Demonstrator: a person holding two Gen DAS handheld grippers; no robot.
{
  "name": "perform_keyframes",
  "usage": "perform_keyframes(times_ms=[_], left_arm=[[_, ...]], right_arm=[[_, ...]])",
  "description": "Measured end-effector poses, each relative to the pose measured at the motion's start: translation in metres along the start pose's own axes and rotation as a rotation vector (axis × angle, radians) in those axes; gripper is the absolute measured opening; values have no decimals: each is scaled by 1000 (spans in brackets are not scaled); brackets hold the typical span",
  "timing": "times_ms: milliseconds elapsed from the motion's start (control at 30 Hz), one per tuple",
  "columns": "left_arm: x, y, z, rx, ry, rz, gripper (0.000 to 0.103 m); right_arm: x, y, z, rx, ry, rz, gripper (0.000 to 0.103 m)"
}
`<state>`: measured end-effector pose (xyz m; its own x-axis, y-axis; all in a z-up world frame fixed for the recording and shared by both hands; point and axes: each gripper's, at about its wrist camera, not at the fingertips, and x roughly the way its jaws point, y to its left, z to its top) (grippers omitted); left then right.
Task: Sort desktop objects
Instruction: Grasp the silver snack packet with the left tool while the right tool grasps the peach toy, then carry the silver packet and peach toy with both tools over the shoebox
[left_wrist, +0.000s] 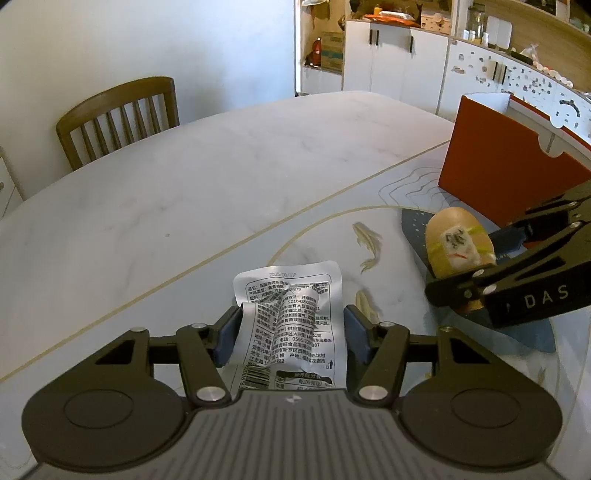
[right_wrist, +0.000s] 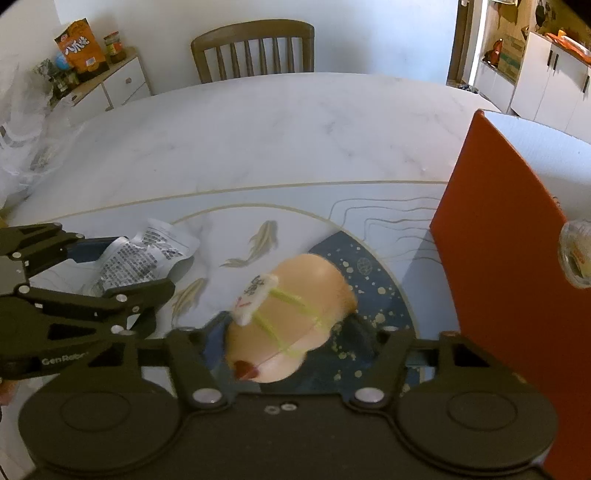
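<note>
My left gripper (left_wrist: 290, 332) straddles a crumpled silver snack packet (left_wrist: 291, 321) printed with black text; the left pad touches the packet's curled edge, the right pad stands just beside its other edge with a sliver of gap, so I read it as not yet clamped, with the packet lying flat on the table (left_wrist: 221, 177); my right gripper (right_wrist: 291, 339) has its jaws around a tan, rounded plush toy (right_wrist: 295, 314) wrapped in thin yellow-green cords, with a small white tile tied on top; both pads look tight against its sides, so I take this as a grip; the toy lies on the dark blue patch of the table's printed mat, tilted with its narrow end towards the camera; painted fish (right_wrist: 255, 247) sit between the two objects; just to the right of the toy stands an orange box (right_wrist: 498, 258), upright, with an open top; beyond the marble top a wooden chair (right_wrist: 255, 48) faces the table; white cabinets (left_wrist: 395, 66) line the far wall.
</note>
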<state>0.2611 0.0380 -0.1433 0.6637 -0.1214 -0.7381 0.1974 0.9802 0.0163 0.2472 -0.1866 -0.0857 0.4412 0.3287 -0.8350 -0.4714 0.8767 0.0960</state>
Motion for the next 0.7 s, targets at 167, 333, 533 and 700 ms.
perform_keyframes(times_ms=[167, 333, 533, 700], left_arm=[[-3, 0, 0, -15, 10, 9, 58], [-12, -4, -2, -37, 9, 7, 58], [-30, -11, -4, -78, -4, -8, 58], [-51, -24, -3, -91, -20, -31, 58]], right_arm=[[-5, -2, 0, -5, -4, 11, 49], [-16, 0, -3, -24, -19, 24, 48], [-32, 1, -11, -37, -46, 44, 48], [-54, 2, -18, -43, -74, 66, 48]])
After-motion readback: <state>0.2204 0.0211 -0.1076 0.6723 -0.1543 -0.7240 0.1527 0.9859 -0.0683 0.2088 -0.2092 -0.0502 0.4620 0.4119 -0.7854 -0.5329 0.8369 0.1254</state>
